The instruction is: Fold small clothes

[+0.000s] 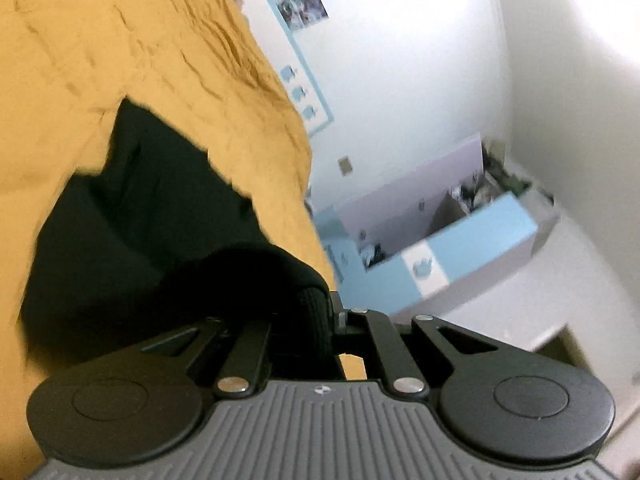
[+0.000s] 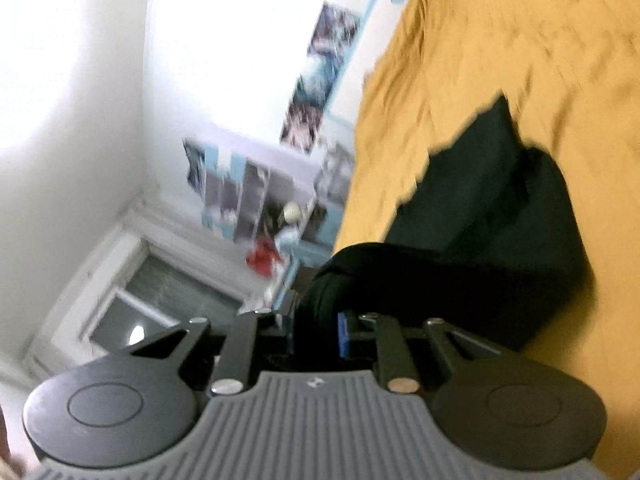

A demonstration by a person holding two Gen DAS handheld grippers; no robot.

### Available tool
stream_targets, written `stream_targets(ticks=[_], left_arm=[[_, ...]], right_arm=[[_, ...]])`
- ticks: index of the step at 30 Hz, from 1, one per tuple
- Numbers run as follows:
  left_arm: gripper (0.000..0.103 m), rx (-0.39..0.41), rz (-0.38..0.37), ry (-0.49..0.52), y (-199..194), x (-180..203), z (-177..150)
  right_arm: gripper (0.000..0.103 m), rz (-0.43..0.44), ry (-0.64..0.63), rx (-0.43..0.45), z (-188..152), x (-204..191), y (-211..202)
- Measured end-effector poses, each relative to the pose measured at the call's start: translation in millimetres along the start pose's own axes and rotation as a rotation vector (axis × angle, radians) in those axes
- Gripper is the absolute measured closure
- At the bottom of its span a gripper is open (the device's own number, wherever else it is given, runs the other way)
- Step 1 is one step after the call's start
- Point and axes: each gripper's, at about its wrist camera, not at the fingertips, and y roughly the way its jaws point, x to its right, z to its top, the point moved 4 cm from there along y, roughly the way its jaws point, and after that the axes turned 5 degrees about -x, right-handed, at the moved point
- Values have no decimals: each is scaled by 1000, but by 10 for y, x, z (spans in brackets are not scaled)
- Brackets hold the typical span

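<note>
Black garment is pinched by both level hand-held grippers, left and right, over yellow bedspread.

A small black garment, soft and rumpled, hangs bunched over the mustard-yellow bedspread, one ribbed edge gathered at each gripper's fingers and its body drooping in loose folds between them.

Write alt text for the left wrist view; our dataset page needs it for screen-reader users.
The left hand-held gripper is shut on a bunched edge of a black fabric garment that trails over a mustard-yellow wrinkled bedspread. A blurred white wall and a pale blue shelf fill the right.
</note>
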Motion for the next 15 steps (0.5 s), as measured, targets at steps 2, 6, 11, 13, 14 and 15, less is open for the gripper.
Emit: stream_targets(ticks=[2, 6, 11, 13, 14, 15], left_arm=[[96, 27, 2, -10, 188, -84, 293], [96, 51, 40, -13, 611, -407, 824], [96, 72, 83, -75, 1056, -863, 1239], [96, 61, 119, -85, 1231, -1035, 1335], [96, 47, 144, -93, 1331, -1150, 1373], [96, 31, 171, -114, 1402, -1276, 1421]], right_arm=[[89, -13, 18, 35, 374, 105, 208], [91, -110, 6, 66, 1032, 369, 706], [92, -188, 22, 65, 1572, 848, 1389], [92, -222, 45, 68, 1724, 1063, 1644], [92, -241, 53, 72, 1777, 1165, 1750], [92, -265, 66, 76, 1819, 1261, 1866]])
